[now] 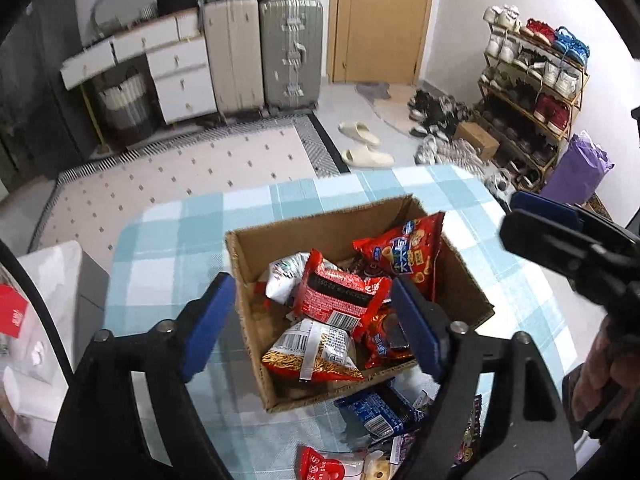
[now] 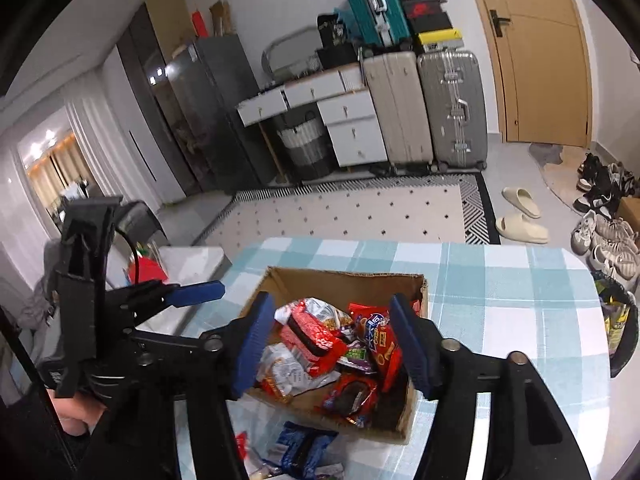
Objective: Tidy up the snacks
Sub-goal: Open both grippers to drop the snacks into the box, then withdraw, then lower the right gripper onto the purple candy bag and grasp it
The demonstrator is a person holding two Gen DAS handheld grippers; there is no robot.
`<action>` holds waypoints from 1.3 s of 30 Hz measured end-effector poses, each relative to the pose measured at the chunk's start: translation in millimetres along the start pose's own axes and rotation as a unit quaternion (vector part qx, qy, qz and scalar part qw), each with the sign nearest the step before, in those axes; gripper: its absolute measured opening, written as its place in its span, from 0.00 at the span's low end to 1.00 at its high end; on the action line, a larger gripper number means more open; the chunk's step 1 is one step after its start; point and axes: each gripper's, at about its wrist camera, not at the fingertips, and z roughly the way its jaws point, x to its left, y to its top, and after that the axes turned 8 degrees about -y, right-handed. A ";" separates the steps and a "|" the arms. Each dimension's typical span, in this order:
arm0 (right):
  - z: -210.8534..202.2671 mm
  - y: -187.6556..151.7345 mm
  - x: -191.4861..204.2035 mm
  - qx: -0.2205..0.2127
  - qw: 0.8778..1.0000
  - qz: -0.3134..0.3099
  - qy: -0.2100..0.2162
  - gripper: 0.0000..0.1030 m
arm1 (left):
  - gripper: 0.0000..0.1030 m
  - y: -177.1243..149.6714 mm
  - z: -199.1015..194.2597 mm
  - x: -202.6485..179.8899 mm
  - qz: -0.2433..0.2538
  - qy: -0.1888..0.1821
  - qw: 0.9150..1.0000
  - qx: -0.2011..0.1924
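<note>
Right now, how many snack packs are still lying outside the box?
3 visible: a blue pack just in front of the cardboard box, a red-and-white pack nearer, a dark one beside the finger. Others may be hidden.

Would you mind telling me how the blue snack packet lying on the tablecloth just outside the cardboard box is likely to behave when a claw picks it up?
The blue snack packet looks like glossy film, so it may slip between the pads. It lies flat and crinkled, so it will probably flop and feel light.

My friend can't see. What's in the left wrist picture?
A cardboard box full of snack packets sits on a blue checked tablecloth. The open left gripper hangs above it, holding nothing, and more packets lie beside the box.
</note>
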 end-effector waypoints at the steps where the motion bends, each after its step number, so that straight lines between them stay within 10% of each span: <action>1: -6.4 -0.3 -1.2 -0.004 1.000 0.004 0.003 0.63 | 0.78 -1.5 -8.4 -3.7 0.005 0.006 1.000 -0.009; 16: -122.4 -49.2 22.4 -0.101 0.994 -0.041 0.010 0.86 | 0.99 -42.1 -125.9 -55.6 0.036 0.071 0.988 -0.133; 39: -153.1 -146.0 22.3 -0.119 0.991 -0.053 -0.017 0.99 | 0.99 -151.2 -133.4 -60.9 -0.018 0.040 0.989 -0.141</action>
